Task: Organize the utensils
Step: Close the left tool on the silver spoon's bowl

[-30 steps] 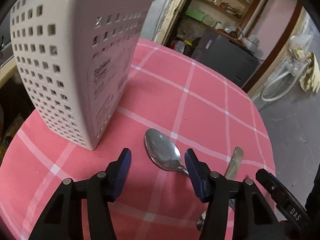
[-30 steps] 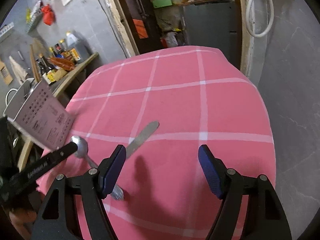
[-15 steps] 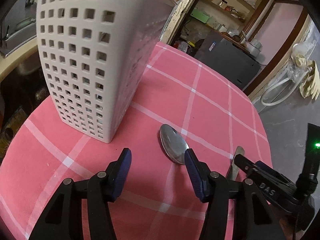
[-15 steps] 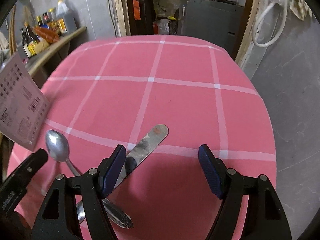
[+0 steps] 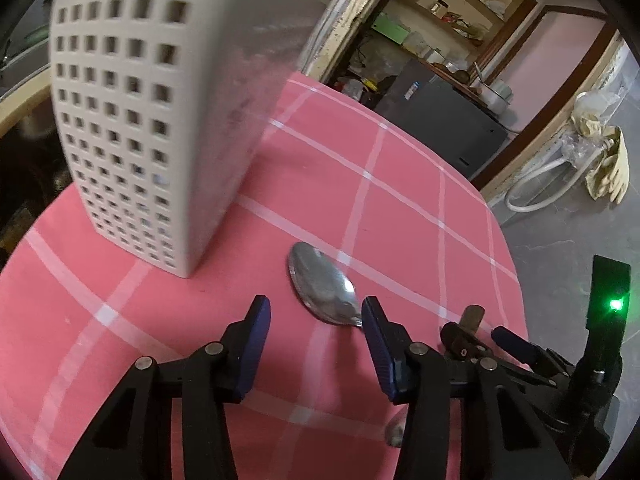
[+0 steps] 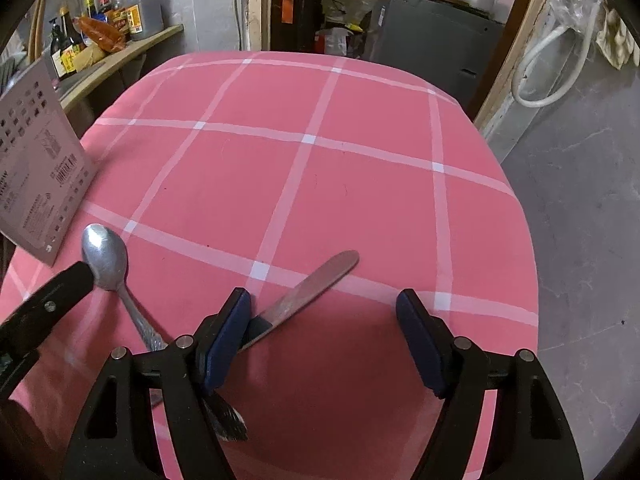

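Note:
A steel spoon (image 5: 324,290) lies on the pink checked tablecloth (image 5: 400,216), bowl toward the white perforated utensil holder (image 5: 160,112); it also shows in the right wrist view (image 6: 105,258). A table knife (image 6: 312,290) lies beside it, its handle crossing under the spoon's handle and my right gripper's left finger (image 6: 224,344). My left gripper (image 5: 316,320) is open and empty, just short of the spoon's bowl. My right gripper (image 6: 324,320) is open and empty, low over the knife; it also shows in the left wrist view (image 5: 480,340).
The holder (image 6: 36,160) stands at the table's left. A shelf with bottles (image 6: 100,20) is behind it. A grey cabinet (image 6: 432,36) and a white hose (image 6: 548,76) stand beyond the far table edge. Grey floor (image 6: 580,220) lies right.
The right gripper has swung left and lowered over the knife, which now sits by its left finger. The left gripper has shifted slightly; the holder looks closer and blurred.

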Demonstrator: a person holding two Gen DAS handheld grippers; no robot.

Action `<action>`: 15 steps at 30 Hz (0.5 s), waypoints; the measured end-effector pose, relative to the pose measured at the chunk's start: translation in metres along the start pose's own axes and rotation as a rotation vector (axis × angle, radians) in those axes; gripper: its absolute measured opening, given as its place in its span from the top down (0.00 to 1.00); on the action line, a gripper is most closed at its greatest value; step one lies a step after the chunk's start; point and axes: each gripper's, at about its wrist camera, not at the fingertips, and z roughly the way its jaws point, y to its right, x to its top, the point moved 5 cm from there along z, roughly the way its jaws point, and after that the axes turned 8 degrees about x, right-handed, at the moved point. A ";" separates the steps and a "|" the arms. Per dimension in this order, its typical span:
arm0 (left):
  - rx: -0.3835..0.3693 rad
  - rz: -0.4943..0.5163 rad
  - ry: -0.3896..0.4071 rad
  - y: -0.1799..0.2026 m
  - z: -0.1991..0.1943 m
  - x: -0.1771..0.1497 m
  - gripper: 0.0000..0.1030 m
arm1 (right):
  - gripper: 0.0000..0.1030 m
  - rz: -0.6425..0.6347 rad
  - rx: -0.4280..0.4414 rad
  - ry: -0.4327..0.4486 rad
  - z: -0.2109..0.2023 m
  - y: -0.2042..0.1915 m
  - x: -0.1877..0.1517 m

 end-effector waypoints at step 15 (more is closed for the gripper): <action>0.049 -0.001 0.000 0.034 0.024 0.012 0.80 | 0.43 0.132 0.102 0.038 -0.015 0.041 -0.028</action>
